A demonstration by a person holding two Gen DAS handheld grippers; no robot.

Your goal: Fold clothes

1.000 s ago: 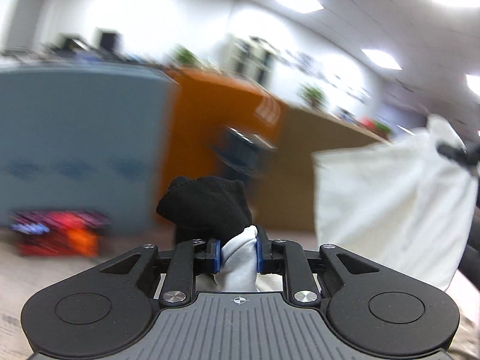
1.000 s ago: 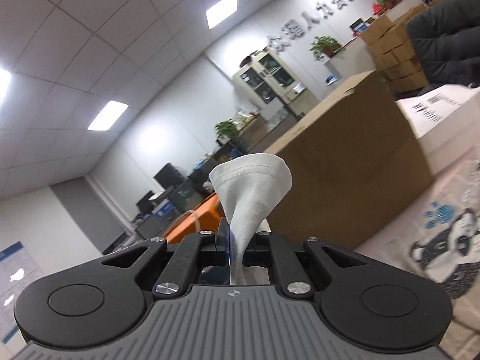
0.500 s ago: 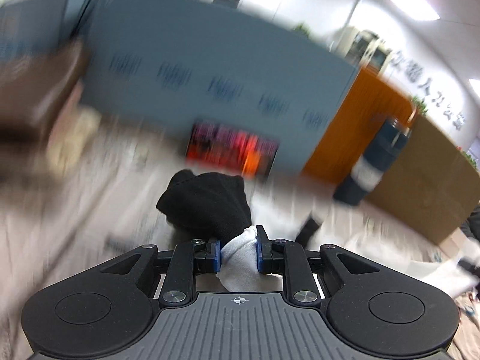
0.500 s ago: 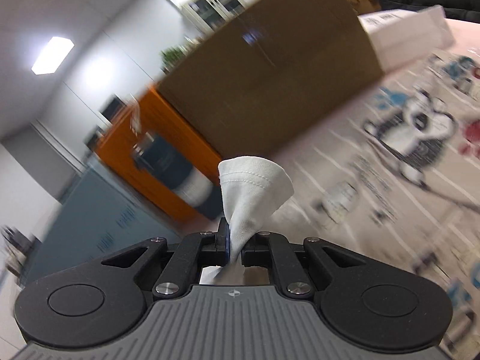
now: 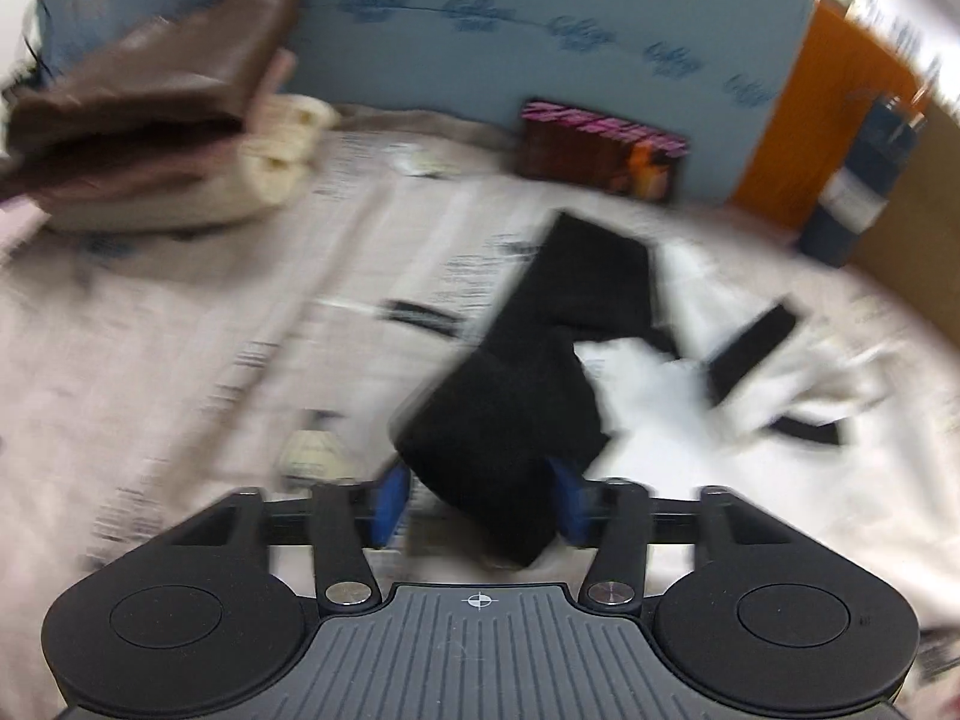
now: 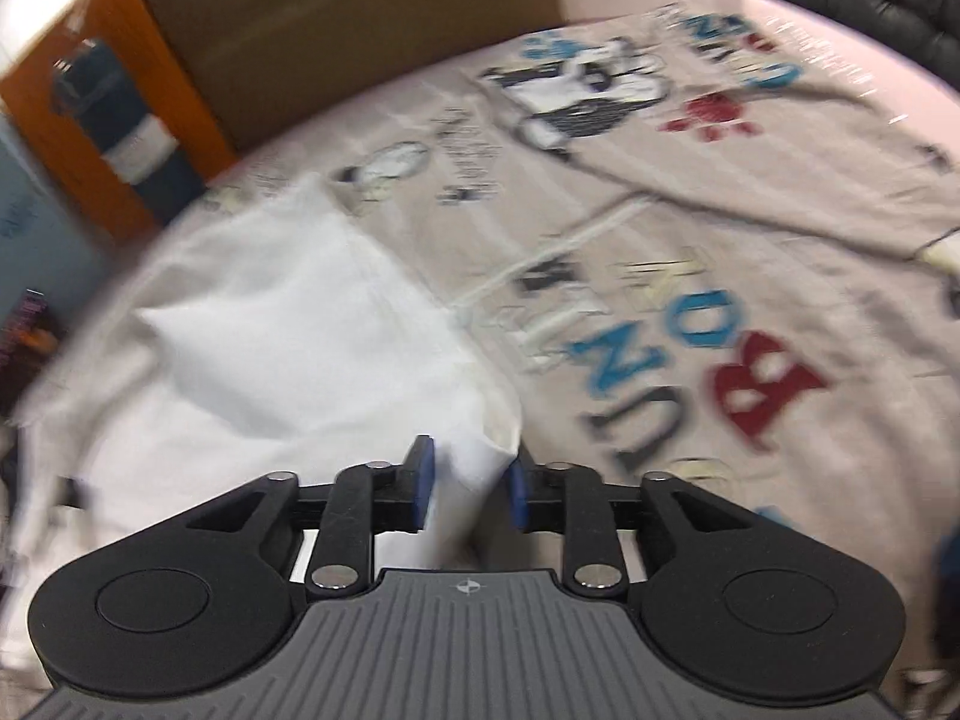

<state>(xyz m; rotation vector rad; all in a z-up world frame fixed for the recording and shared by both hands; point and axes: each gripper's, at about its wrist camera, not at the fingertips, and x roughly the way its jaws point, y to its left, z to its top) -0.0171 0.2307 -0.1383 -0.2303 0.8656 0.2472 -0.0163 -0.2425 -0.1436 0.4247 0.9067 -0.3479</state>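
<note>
Both ends of the white cotton garment with black trim (image 5: 660,384) had dropped from the air onto the printed cloth-covered bench (image 5: 180,360), and you had let go where a second earlier you pinched it tight. That read as the laying-out step done, with the folding itself not yet begun. Your left gripper (image 5: 477,498) had its jaws wide, the black cuff lying loose between them. Your right gripper (image 6: 468,486) stood moderately open around a white corner, seemingly without clamping it. Beyond lay a stack of folded brown and cream clothes (image 5: 150,120).
</note>
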